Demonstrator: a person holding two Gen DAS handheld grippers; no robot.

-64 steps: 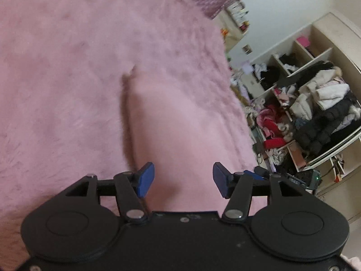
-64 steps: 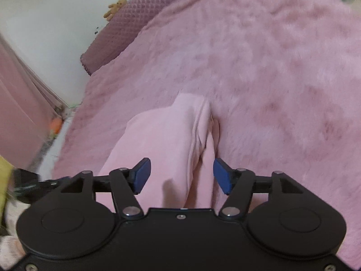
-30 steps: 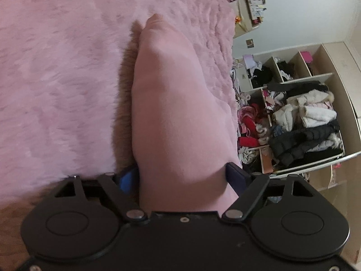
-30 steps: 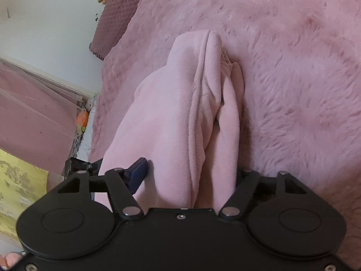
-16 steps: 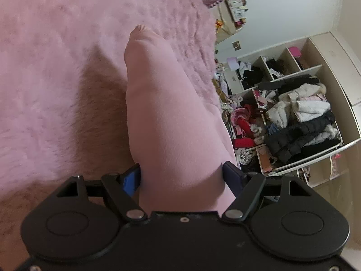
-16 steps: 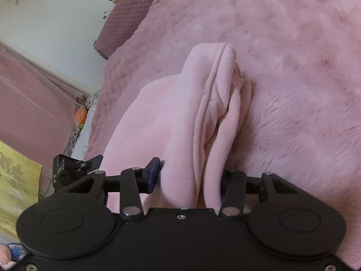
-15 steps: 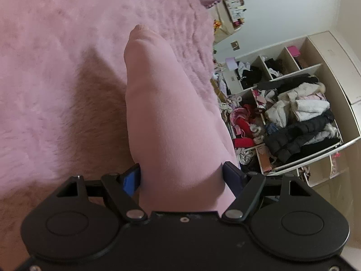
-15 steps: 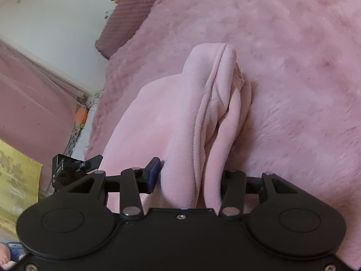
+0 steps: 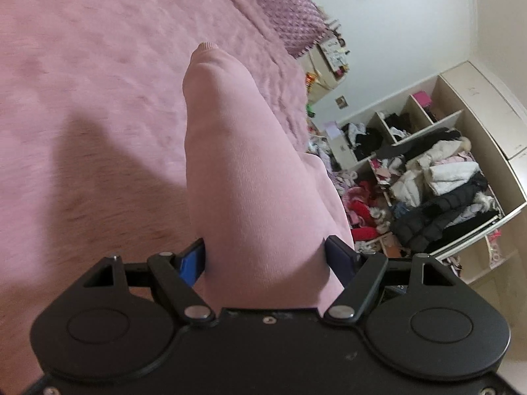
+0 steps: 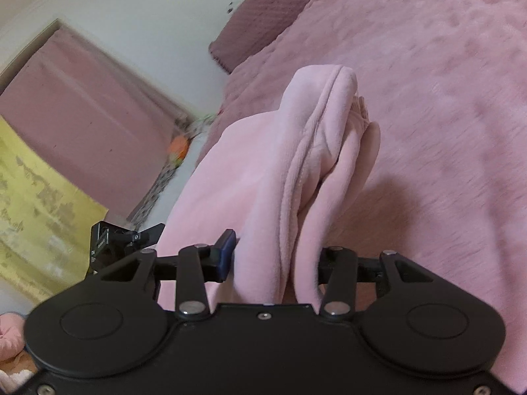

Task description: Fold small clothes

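Observation:
A folded pale pink fleece garment (image 9: 243,171) hangs lifted above the fluffy pink blanket (image 9: 82,65) on the bed. My left gripper (image 9: 266,256) is shut on one end of it, the cloth bulging between the blue pads. My right gripper (image 10: 273,256) is shut on the other end (image 10: 296,164), where several folded layers and a seam show. The far tips of the garment hang free over the blanket. The left gripper's body (image 10: 122,240) shows at the left of the right wrist view.
Open wardrobe shelves (image 9: 428,171) stuffed with clothes stand beyond the bed's edge. A quilted purple pillow (image 10: 257,23) lies at the head of the bed. A pink curtain (image 10: 82,105) and a yellow cloth (image 10: 33,204) are at the left.
Both grippers closed on the garment's ends and lifted it off the blanket; it now hangs higher, with more of the room in view.

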